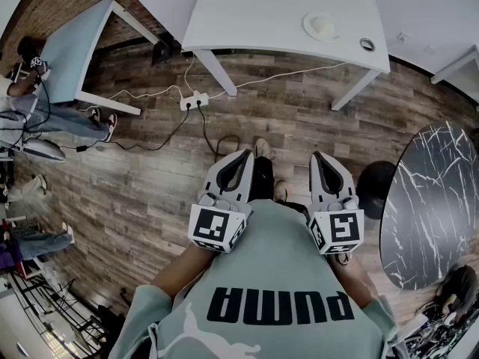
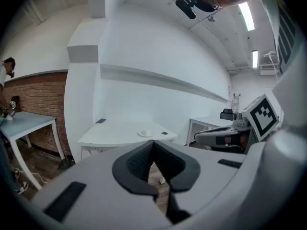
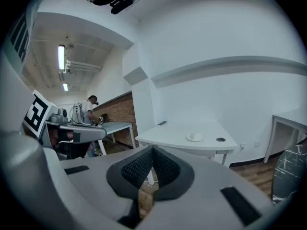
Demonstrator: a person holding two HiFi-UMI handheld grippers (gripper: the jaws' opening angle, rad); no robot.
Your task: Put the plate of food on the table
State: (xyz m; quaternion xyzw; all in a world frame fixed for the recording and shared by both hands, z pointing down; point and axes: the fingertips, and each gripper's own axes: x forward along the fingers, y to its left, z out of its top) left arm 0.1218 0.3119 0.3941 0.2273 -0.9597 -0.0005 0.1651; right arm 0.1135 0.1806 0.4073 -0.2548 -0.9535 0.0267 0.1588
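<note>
A white plate of food (image 1: 322,25) lies on the white table (image 1: 254,13) across the room; it also shows as the plate (image 2: 145,133) in the left gripper view and the plate (image 3: 195,137) in the right gripper view. My left gripper (image 1: 243,157) and right gripper (image 1: 320,157) are held side by side close to my chest, pointing toward that table and far short of it. In the left gripper view the gripper (image 2: 153,143) has its jaws together with nothing between them. The right gripper (image 3: 153,149) looks the same, shut and empty.
A round dark marble table (image 1: 430,200) stands at my right. A power strip (image 1: 193,100) and cables lie on the wood floor before the white table. A person (image 1: 22,88) sits at a light blue table (image 1: 71,43) at the left. A black stool (image 1: 374,185) sits near the marble table.
</note>
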